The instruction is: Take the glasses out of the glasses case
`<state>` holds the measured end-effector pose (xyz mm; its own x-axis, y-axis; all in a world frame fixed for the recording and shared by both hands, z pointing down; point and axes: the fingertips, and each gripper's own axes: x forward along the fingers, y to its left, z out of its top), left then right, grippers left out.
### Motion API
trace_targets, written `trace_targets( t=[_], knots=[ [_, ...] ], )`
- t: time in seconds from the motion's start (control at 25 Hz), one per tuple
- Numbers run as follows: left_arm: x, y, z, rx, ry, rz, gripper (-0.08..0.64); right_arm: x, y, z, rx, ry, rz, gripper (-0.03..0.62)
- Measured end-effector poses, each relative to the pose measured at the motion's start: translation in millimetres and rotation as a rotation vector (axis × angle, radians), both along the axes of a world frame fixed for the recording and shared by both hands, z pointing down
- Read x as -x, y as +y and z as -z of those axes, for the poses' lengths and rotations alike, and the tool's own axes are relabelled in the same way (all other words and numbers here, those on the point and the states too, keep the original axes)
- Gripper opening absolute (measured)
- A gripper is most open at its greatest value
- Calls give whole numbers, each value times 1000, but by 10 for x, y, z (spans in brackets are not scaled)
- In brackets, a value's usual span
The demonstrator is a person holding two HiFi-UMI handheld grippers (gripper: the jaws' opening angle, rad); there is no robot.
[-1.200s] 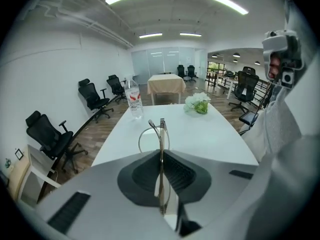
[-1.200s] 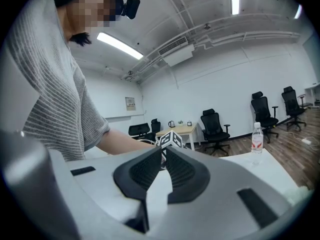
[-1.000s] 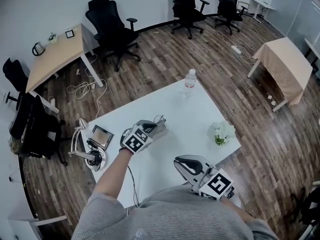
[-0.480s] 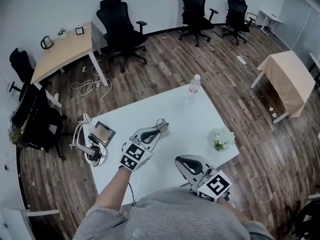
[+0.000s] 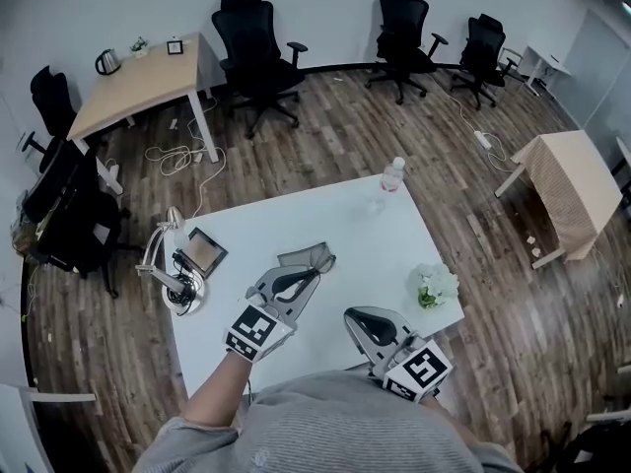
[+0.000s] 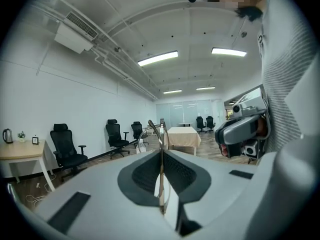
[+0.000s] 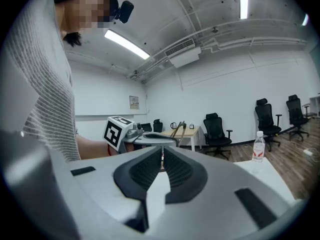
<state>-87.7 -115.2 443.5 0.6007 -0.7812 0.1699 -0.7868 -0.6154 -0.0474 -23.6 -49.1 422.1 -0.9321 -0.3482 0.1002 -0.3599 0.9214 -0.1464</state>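
Note:
My left gripper (image 5: 312, 273) hangs above the white table (image 5: 365, 235), shut on a thin-framed pair of glasses (image 5: 323, 260). In the left gripper view the glasses (image 6: 159, 134) stand edge-on, pinched between the pads of the left gripper (image 6: 161, 159). The grey glasses case (image 5: 294, 258) lies on the table just below and behind that gripper. My right gripper (image 5: 352, 314) is held near the table's front edge, shut with nothing in it. The right gripper view shows the right gripper (image 7: 162, 166) with its pads together and, beyond it, the left gripper (image 7: 147, 137) with the glasses (image 7: 180, 129).
A water bottle (image 5: 393, 174) stands at the table's far edge and a small white flower bunch (image 5: 435, 286) at its right side. A desk lamp (image 5: 170, 276) and a small framed screen (image 5: 205, 250) sit on the left end. Office chairs and other tables stand around.
My left gripper has risen from the case and drawn back toward me with the glasses in its jaws. The case stays on the table. The right gripper has not moved.

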Motion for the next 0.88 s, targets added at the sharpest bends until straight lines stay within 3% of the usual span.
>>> trace_targets(
  t=[0.6,0.88],
  knots=[
    [53,471,229,-50,133,25,26,65,-21,-74,4,42,-21,15],
    [35,530,367,-97,145,12,26,106,-19,-86,6,51,-17,15]
  ],
)
